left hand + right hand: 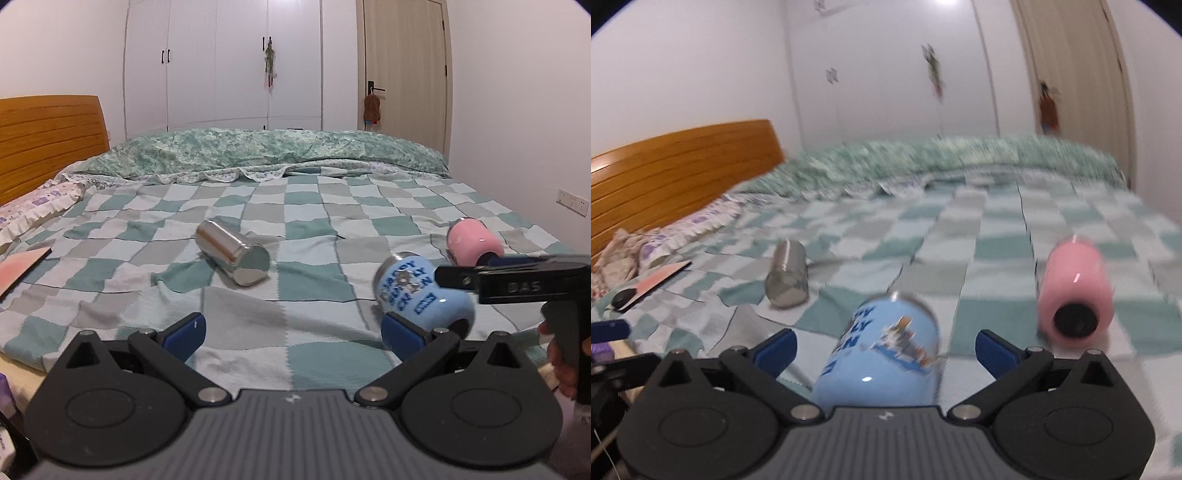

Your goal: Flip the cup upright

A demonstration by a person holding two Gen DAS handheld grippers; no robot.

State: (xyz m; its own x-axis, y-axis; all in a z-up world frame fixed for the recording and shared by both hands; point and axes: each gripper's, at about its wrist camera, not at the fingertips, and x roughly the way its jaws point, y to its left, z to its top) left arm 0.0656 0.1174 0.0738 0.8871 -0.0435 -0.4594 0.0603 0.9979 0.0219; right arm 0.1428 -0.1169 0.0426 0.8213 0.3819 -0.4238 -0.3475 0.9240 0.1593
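This is a home bedroom. A wide bed (295, 221) with a teal-and-grey checked blanket (258, 302), a green patterned quilt (258, 151) and a wooden headboard (48, 140) fills the view. Behind it stand white wardrobe doors (221, 62) and a pale door (404, 62), with what may be a soft toy (371, 107) hanging from its handle.

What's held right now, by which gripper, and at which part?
Nothing. The blue cup lies on its side between the open fingers of the right gripper, not clamped. The left gripper is open and empty.
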